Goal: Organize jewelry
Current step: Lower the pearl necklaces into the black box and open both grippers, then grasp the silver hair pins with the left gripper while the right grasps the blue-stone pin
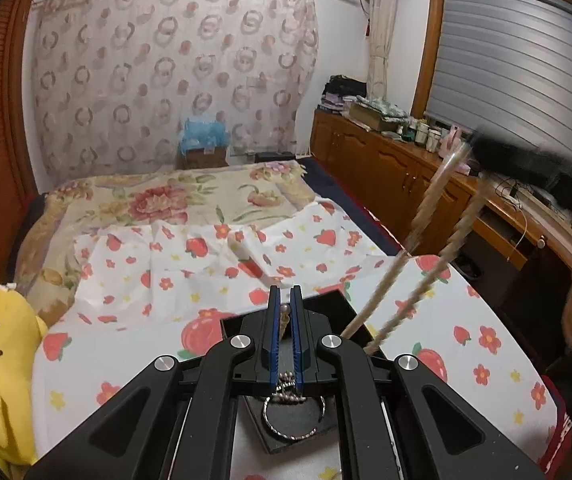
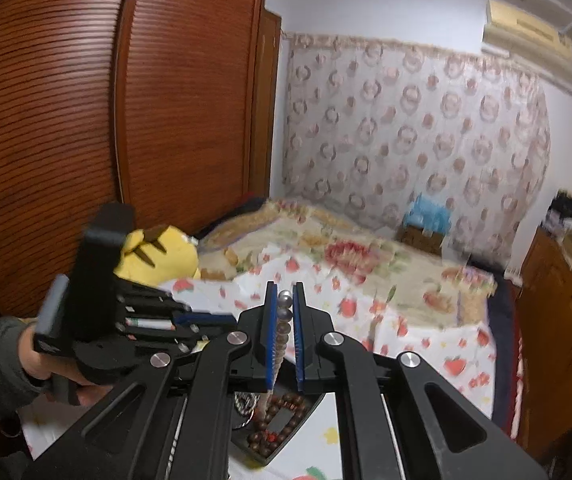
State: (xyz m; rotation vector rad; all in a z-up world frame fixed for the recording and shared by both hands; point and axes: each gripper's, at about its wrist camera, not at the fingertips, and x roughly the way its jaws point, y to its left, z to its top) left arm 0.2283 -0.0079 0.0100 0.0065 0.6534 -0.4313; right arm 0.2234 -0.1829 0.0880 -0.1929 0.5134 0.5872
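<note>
Black linkage arms fill the foreground of both wrist views, above the strawberry-print sheet (image 1: 446, 320) on the bed. Over that sheet, the left gripper (image 1: 285, 300) is clamped narrow on a pearl necklace (image 1: 438, 224), whose two strands run up to the right gripper (image 1: 526, 160) at the upper right. The right gripper (image 2: 285, 300) pinches the same beads (image 2: 284, 312) between its blue pads. On the sheet under the left gripper sits a black jewelry box (image 1: 350, 308) holding a silver ring (image 1: 294, 412). A brown bead bracelet (image 2: 282, 420) lies on a black tray (image 2: 262, 454) beneath the right one.
</note>
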